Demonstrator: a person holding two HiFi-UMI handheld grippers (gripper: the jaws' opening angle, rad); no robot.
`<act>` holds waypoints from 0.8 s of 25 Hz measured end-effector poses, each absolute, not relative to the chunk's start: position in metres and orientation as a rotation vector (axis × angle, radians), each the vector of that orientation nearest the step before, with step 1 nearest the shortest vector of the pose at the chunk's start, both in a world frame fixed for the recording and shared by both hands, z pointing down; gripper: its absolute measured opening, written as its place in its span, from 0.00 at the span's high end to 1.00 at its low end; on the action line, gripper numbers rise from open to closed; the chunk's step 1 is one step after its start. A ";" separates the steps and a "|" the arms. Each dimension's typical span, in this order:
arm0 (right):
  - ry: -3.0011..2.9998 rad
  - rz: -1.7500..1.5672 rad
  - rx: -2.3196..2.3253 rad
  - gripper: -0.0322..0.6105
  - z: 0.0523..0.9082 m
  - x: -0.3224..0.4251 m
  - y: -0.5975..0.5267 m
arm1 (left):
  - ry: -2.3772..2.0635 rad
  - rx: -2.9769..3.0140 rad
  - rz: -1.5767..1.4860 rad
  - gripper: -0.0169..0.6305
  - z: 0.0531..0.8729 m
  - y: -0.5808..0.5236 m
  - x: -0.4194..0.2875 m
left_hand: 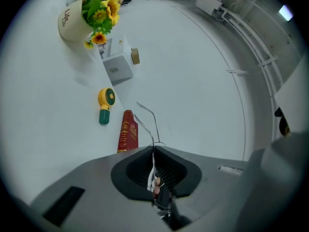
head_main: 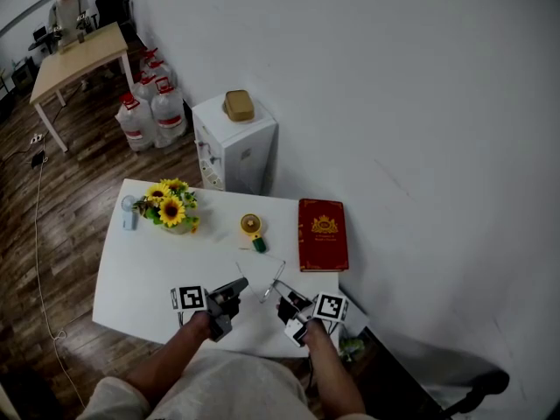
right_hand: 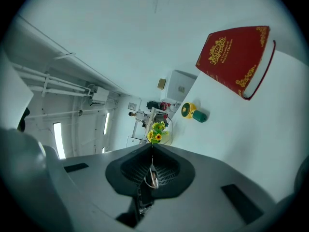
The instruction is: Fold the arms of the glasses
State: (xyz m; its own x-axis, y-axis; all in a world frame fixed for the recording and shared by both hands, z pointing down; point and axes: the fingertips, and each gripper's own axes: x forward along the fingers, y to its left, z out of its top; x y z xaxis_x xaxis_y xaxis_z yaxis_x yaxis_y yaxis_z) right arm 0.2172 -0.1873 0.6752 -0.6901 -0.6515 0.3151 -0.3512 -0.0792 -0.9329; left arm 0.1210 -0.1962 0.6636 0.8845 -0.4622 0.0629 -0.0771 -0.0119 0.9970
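Observation:
Thin wire-framed glasses (head_main: 267,285) hang above the front part of the white table (head_main: 149,269), between my two grippers. My left gripper (head_main: 242,283) is shut on one part of the frame. In the left gripper view two thin wire arms (left_hand: 150,120) stick out past its closed jaws (left_hand: 154,151). My right gripper (head_main: 280,302) is shut on the other side of the glasses. A lens rim (right_hand: 151,178) shows pinched between its jaws (right_hand: 152,149). Both grippers sit close together near the table's front edge.
A red book (head_main: 322,234) lies at the table's right edge. A yellow hand fan (head_main: 252,228) and a pot of sunflowers (head_main: 171,206) stand farther back. Behind the table are a white cabinet (head_main: 234,143) and water jugs (head_main: 153,103). A wall runs along the right.

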 end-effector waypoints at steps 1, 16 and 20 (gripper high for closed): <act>1.959 -1.849 -1.088 0.94 0.675 0.216 -0.186 | -0.423 1.580 -0.315 0.95 0.659 -0.196 0.124; 2.184 -1.777 -0.899 0.94 0.663 0.184 -0.177 | -0.290 1.854 -0.112 0.95 0.652 -0.191 0.146; 2.115 -1.894 -0.922 0.94 0.669 0.181 -0.164 | -0.242 1.869 -0.078 0.95 0.649 -0.181 0.151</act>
